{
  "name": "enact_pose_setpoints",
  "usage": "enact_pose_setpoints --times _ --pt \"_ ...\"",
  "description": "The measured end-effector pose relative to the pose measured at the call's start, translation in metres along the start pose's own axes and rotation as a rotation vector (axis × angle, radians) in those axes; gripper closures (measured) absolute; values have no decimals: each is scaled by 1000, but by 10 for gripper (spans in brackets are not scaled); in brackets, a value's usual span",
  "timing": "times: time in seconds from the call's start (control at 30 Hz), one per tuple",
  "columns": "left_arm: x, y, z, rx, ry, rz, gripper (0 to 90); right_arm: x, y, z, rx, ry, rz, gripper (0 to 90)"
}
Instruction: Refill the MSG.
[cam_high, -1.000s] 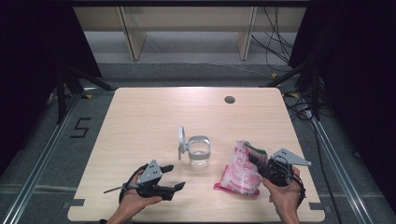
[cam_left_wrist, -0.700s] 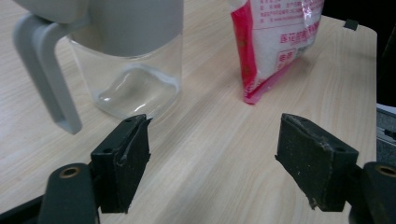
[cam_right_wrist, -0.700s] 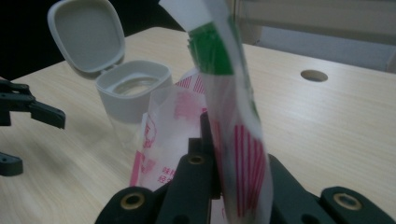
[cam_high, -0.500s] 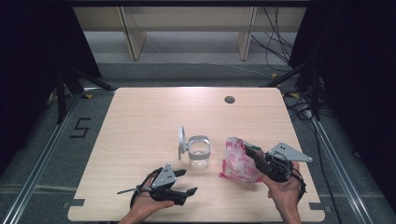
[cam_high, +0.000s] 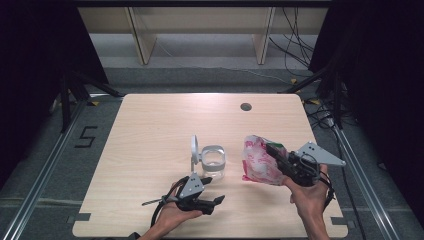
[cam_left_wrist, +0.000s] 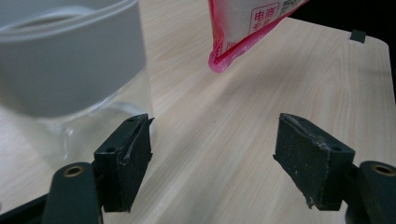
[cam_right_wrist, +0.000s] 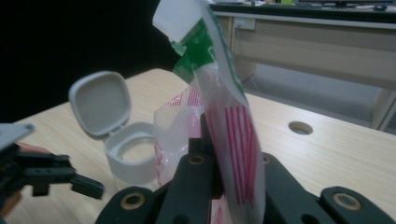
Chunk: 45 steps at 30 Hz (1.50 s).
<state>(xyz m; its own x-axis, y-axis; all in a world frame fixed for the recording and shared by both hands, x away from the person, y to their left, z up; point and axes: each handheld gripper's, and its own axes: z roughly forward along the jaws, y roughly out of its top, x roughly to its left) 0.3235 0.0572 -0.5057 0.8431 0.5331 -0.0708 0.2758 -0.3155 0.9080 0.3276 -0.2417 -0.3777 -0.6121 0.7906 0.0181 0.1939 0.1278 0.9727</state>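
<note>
The right gripper (cam_high: 276, 152) has its 2 black jaws pinched tight on a pink-and-white plastic bag (cam_high: 259, 161), which hangs clear of the table (cam_high: 150, 125) with its lower edge just above the wood. In the right gripper view the jaws meet on the bag's (cam_right_wrist: 219, 116) side, and the bag stands upright with a green-and-white torn corner at its top; red stripes run down its clear face. The right hand (cam_high: 310, 192) grips the tool from below, with the grey 3-cornered plate on top. Just to the left of the bag in the high view stands a clear container (cam_high: 213, 162) with a grey collar, its hinged grey lid (cam_high: 194, 149) flipped open and standing upright at its left side. The left gripper (cam_high: 215, 201) lies low over the table's near edge, just in front of the container, held by the left hand (cam_high: 172, 215). Its jaws stand wide apart with only bare wood between them; in the left gripper view the left pad (cam_left_wrist: 128, 158) is near the container's (cam_left_wrist: 70, 70) clear base, whether touching I cannot tell, and the bag's pink sealed corner (cam_left_wrist: 224, 58) hangs above the table beyond. A round cable hole (cam_high: 245, 106) sits well apart, near the far edge.
</note>
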Motion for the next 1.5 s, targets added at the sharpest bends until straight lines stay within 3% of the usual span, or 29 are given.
enact_pose_setpoints --times 0.13,0.23,0.33,0.43,0.5,0.53,0.57,0.6,0.67,0.73,0.77,0.8,0.93,1.0,1.07,1.17,1.3,1.4,1.47,1.5 --pt "-8 7 13 -17 -3 -3 278 11 8 -2 -18 27 -37 900" --pt "-14 11 21 -26 -4 10 304 20 12 -3 -23 60 -16 900" --pt "-18 14 28 -30 -64 16 370 28 15 -3 -9 95 -8 900" --pt "-20 14 34 -24 -63 29 431 33 16 -2 -12 105 -28 900" --pt "-20 14 37 -22 -44 42 475 38 16 -1 8 110 -2 900" --pt "-22 14 39 -37 -43 31 493 37 16 1 -2 115 -26 900" --pt "-21 14 40 -31 -51 44 527 38 16 2 7 117 -17 900" --pt "-23 14 39 -25 -24 60 548 38 16 4 -1 129 -39 900" --pt "-25 14 41 -20 8 76 616 40 17 3 23 108 -23 900" --pt "-23 16 42 -6 39 92 666 37 19 7 8 100 -61 900" --pt "-23 17 44 -26 33 68 678 39 20 9 16 109 -31 900" --pt "-23 18 45 -28 44 65 691 37 22 11 12 93 -60 900" --pt "-21 24 48 -23 68 50 730 34 29 24 -3 62 -41 900" --pt "-20 26 51 -29 83 43 737 30 32 32 -2 53 -64 900" --pt "-19 28 54 -29 107 42 742 26 34 39 -2 54 -31 900" --pt "-20 30 57 -28 110 25 750 21 37 44 2 39 -29 900" --pt "-27 29 67 -68 71 -52 749 17 39 49 15 31 -20 900" --pt "-33 29 74 -76 80 -94 751 17 38 51 35 40 0 900" --pt "-35 29 78 -84 67 -136 751 16 38 53 27 32 -26 900" --pt "-35 30 79 -77 56 -133 752 16 38 54 23 37 -31 900"
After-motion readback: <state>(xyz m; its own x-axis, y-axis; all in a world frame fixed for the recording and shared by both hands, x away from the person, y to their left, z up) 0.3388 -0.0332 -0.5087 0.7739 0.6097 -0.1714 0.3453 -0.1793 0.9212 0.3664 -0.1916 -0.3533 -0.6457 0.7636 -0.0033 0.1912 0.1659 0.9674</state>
